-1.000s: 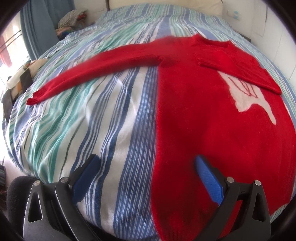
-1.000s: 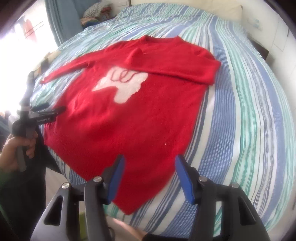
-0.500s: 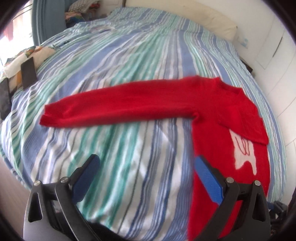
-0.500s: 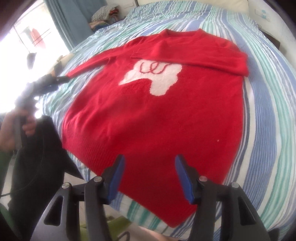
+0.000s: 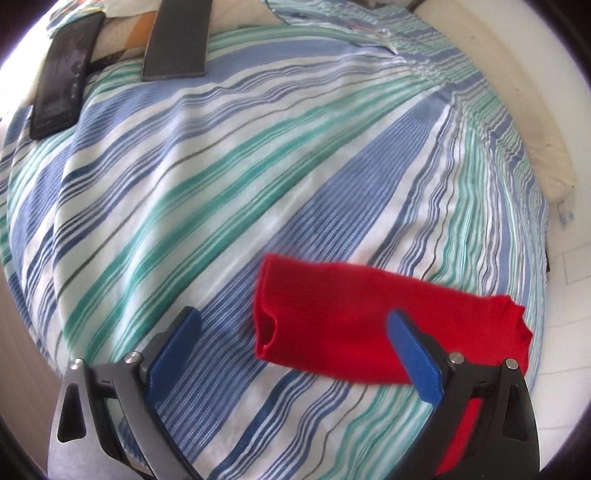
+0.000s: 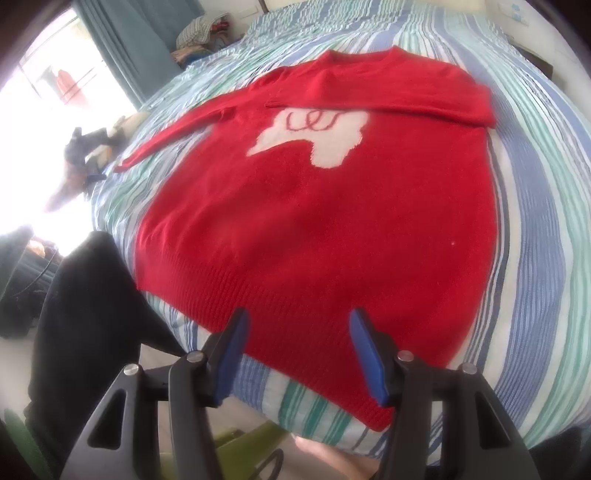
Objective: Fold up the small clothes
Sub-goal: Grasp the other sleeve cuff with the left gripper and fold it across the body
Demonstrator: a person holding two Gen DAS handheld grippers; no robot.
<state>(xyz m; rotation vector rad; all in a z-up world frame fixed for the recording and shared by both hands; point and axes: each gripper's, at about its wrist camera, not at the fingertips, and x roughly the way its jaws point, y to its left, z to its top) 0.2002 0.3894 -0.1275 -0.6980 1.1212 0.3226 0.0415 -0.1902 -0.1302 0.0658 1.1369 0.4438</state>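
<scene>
A red knitted sweater (image 6: 332, 221) with a white motif lies flat on the striped bed (image 6: 535, 221). Its right sleeve is folded across the chest; its left sleeve stretches out to the left (image 6: 177, 133). In the left wrist view the cuff end of that left sleeve (image 5: 351, 325) lies on the striped bed cover (image 5: 221, 184). My left gripper (image 5: 295, 350) is open just above the cuff, which sits between the blue pads. It also shows far left in the right wrist view (image 6: 85, 155). My right gripper (image 6: 299, 354) is open and empty over the sweater's hem.
Two dark flat phones (image 5: 62, 77) (image 5: 177, 40) lie at the bed's far left edge. A cream pillow (image 5: 535, 140) is at the headboard. Blue curtains (image 6: 122, 44) and piled clothes (image 6: 199, 33) are beyond the bed. The person's dark-clothed leg (image 6: 81, 314) stands beside the bed.
My left gripper has swung left along the outstretched sleeve to its cuff. My right gripper has shifted left and closer to the hem. Both stay open.
</scene>
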